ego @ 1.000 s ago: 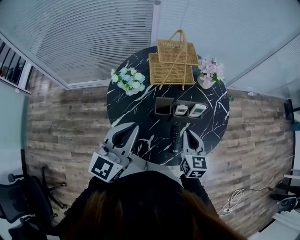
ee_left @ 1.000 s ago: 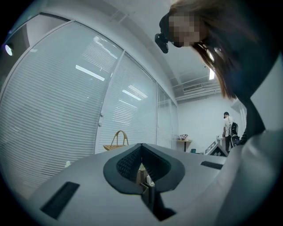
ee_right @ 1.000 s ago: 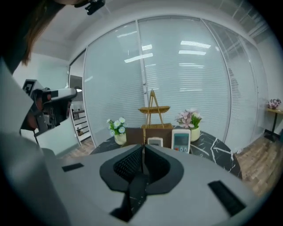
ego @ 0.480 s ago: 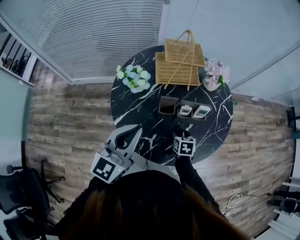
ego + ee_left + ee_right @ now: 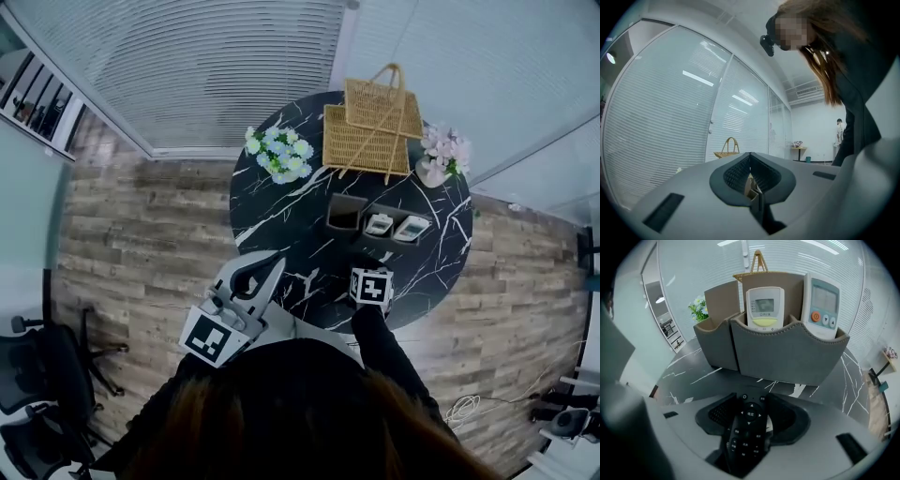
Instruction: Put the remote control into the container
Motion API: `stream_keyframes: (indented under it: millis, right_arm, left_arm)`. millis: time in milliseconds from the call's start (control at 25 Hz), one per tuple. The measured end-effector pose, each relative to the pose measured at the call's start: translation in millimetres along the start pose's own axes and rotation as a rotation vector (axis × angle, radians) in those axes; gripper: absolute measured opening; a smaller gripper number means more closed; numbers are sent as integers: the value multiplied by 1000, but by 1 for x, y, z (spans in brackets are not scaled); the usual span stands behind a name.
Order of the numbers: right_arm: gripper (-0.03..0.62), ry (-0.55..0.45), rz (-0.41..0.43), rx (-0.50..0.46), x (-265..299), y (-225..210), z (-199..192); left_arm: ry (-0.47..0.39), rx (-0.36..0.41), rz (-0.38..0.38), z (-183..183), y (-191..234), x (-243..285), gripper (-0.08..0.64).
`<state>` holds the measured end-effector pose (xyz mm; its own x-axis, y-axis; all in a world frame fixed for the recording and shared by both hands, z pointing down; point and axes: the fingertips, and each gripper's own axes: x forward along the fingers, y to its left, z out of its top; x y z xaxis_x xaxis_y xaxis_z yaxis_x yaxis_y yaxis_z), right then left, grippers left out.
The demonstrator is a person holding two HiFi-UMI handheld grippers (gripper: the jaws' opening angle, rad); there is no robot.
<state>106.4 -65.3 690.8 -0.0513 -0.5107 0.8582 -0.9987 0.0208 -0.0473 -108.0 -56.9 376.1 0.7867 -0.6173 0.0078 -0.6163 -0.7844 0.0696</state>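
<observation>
A round black counter (image 5: 281,216) with white marble veins carries everything. At its far edge sits a wicker basket (image 5: 370,131) with its handle up. To the far left lies a bunch of white and blue flowers (image 5: 279,155); to the far right stands a small vase of pink flowers (image 5: 442,155). In the middle stands a grey container (image 5: 787,355) with three compartments, a white remote (image 5: 764,308) upright in the middle one and another (image 5: 822,305) in the right one. Just near of it is a black remote control (image 5: 746,434), buttons up.
</observation>
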Motion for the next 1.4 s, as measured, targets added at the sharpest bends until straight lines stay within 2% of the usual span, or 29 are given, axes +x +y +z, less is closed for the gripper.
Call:
stream_keyframes:
  millis: [240, 480, 640, 960, 1200, 1400]
  right_arm:
    - [187, -83, 60, 37, -16, -1, 10]
    - [184, -198, 167, 91, -52, 10, 41]
    - [184, -273, 231, 94, -73, 20, 62]
    - [184, -528, 348, 57, -123, 50, 142]
    - [184, -764, 353, -5, -136, 63, 210]
    - [184, -865, 323, -15, -124, 61, 234]
  left_arm:
    - [-5, 8, 11, 2, 3, 0, 9]
    - [-12, 4, 15, 3, 7, 2, 9]
    - [-21, 2, 24, 3, 10, 1, 9]
    - [-24, 3, 48, 5, 14, -1, 9]
    - [-19, 7, 72, 5, 18, -5, 9]
    - [2, 10, 94, 3, 19, -12, 9]
